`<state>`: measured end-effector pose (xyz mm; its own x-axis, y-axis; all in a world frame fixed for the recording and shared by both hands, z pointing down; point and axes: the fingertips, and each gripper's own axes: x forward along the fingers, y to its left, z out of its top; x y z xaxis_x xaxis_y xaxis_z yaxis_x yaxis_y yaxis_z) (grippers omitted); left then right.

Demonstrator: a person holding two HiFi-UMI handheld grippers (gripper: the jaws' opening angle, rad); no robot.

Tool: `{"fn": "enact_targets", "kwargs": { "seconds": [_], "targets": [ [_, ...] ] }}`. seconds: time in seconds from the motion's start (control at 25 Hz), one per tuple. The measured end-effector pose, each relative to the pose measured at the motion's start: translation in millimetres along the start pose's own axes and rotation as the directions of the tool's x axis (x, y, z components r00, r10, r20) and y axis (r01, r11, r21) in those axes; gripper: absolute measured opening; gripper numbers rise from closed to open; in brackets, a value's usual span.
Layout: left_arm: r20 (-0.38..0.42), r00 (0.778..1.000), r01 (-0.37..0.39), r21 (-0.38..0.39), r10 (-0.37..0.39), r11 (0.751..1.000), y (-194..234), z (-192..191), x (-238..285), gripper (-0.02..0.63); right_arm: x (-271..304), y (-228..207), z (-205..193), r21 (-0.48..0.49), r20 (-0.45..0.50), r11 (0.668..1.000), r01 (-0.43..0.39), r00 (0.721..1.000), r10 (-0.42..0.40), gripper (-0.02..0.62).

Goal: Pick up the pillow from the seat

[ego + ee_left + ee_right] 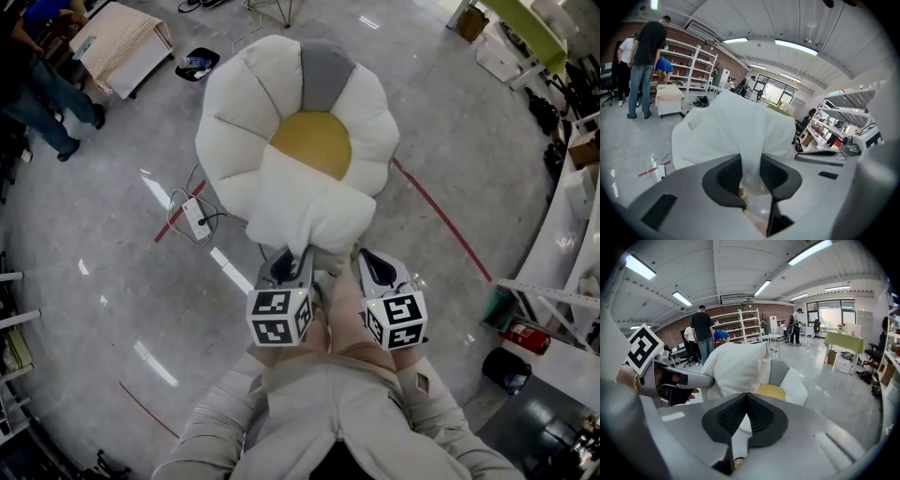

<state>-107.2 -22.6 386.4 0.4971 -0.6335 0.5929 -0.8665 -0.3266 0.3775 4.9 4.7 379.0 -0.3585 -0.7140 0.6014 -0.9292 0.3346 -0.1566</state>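
Observation:
The white pillow (305, 202) hangs over the near side of the flower-shaped seat (244, 103), which has white petals, one grey petal and a yellow centre (312, 142). My left gripper (293, 258) is shut on the pillow's near edge, and in the left gripper view the white fabric (736, 126) is pinched between its dark pads (729, 176). Beside it, my right gripper (370, 260) is shut on the pillow's right corner. The right gripper view shows a thin fold of the pillow (738, 366) running down between jaws that nearly meet, with the seat (792, 380) behind.
A white power strip (197, 217) with its cable lies on the floor left of the seat. Red tape lines (441, 217) cross the grey floor. People (42, 89) stand by a low cloth-covered table (122, 45) at the far left. Shelving (572, 206) runs along the right.

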Motion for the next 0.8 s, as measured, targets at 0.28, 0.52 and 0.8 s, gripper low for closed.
{"fn": "enact_targets", "kwargs": {
  "seconds": [0.28,0.52,0.8],
  "targets": [
    [0.03,1.0,-0.001,0.014,0.001,1.0,-8.3,15.0,-24.4,0.098,-18.5,15.6,22.6,-0.038,0.042,0.999,-0.028,0.999,0.029,0.0],
    [0.058,0.998,-0.02,0.007,0.019,1.0,-2.6,27.3,-37.5,0.098,-25.2,26.7,33.9,-0.06,0.057,0.996,-0.061,0.996,0.064,0.0],
    [0.09,0.994,-0.056,-0.013,0.057,0.998,2.0,30.6,-48.3,0.099,-32.5,32.1,34.8,-0.088,0.065,0.992,-0.086,0.994,0.092,0.0]
  ]
}}
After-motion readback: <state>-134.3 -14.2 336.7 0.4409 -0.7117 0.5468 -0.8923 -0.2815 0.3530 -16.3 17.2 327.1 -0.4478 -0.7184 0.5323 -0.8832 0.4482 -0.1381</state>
